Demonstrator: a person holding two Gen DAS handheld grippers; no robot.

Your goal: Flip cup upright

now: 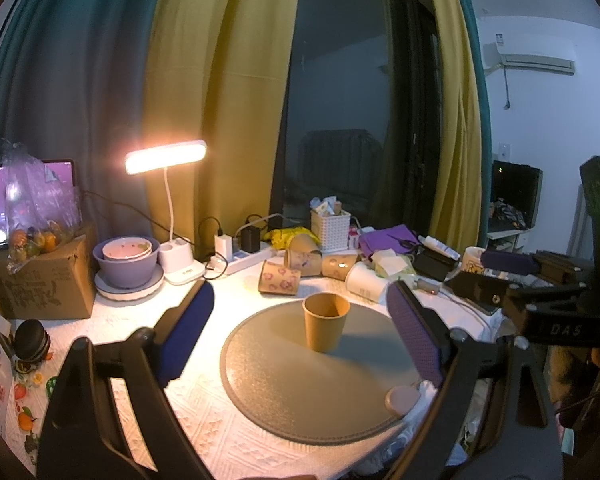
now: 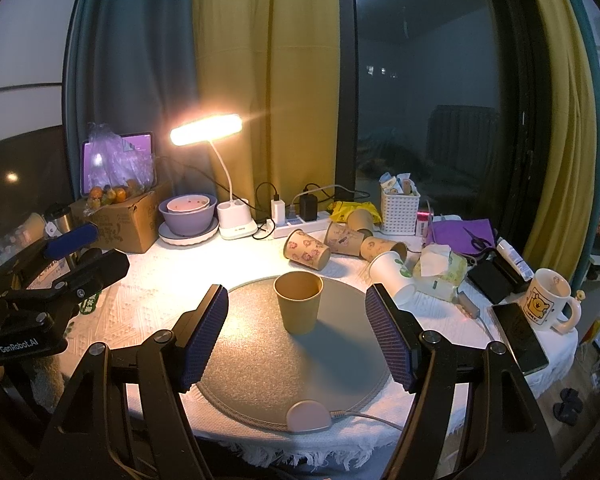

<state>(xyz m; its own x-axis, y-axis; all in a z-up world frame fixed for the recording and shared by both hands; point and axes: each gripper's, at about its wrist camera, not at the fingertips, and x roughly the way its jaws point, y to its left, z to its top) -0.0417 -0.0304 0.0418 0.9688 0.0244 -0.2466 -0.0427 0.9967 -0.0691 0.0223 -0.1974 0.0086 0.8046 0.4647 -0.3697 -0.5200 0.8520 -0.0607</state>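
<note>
Surface (image 2: 148, 300): round, covered with a white textured cloth, fringe at the near edge.

Round mat (image 2: 260, 368) (image 1: 300, 392): grey, lying flat at the middle of the surface; a pink oval tab with a cord sits at its near rim.

Cardboard box (image 2: 128, 220) (image 1: 44, 280): at the far left, a bag of fruit on top, a lit tablet behind it.

Desk lamp (image 2: 206, 130) (image 1: 166, 156): white, switched on, at the far side next to the stacked purple bowls (image 2: 188, 214).

Left tool (image 1: 300, 332): fingers spread wide apart, holding nothing. In the right wrist view it shows at the left edge, off the mat (image 2: 72, 256).

Right tool (image 2: 298, 332): fingers spread wide apart, holding nothing. In the left wrist view it shows at the right edge (image 1: 512, 268).

White basket (image 2: 400, 210): at the far side, filled with small packets.

Mug (image 2: 550, 304): white with a bear print, at the right edge beside a dark phone.

Lying cups (image 2: 306, 250) (image 1: 280, 278): several printed paper cups and one white one on their sides, beyond the mat's far rim.

Cup (image 2: 299, 302) (image 1: 326, 322): plain brown paper, standing upright with its mouth up, on the far half of the mat. It lies ahead of each tool, in line with the gap between the fingers, touching neither pad.
</note>
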